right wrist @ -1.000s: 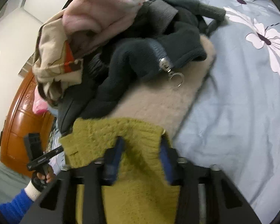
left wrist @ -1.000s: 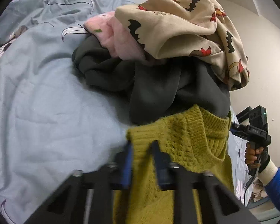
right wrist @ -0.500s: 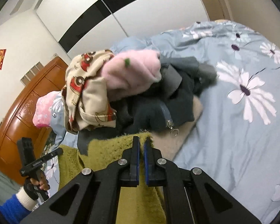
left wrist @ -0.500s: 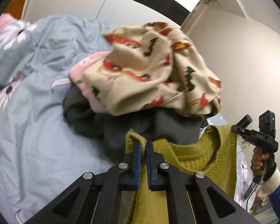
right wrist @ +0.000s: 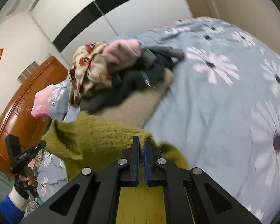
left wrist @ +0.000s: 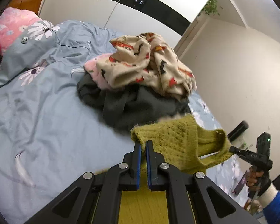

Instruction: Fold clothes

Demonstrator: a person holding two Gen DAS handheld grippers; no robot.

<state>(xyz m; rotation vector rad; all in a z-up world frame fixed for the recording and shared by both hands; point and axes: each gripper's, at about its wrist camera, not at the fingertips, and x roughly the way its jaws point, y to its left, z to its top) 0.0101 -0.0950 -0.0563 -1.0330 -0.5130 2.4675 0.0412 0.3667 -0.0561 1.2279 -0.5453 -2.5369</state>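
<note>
An olive-green knit sweater [left wrist: 179, 138] hangs stretched in the air between my two grippers, above the bed. My left gripper [left wrist: 143, 143] is shut on one top corner of it. My right gripper [right wrist: 141, 140] is shut on the other top corner of the sweater [right wrist: 95, 136]. The right gripper also shows in the left wrist view [left wrist: 233, 148], and the left gripper in the right wrist view [right wrist: 42, 143]. The rest of the sweater hangs below the fingers, out of sight.
A pile of clothes lies on the blue flowered bedspread [left wrist: 37, 112]: a cream printed garment [left wrist: 149, 63], a pink one [right wrist: 121, 54], dark grey ones [left wrist: 132, 104] and a beige one [right wrist: 140, 104]. A pink pillow [left wrist: 11, 26] and a wooden headboard [right wrist: 20, 102] are behind.
Both grippers closed on the sweater's top edge, then lifted it up and back away from the pile, spreading it between them.
</note>
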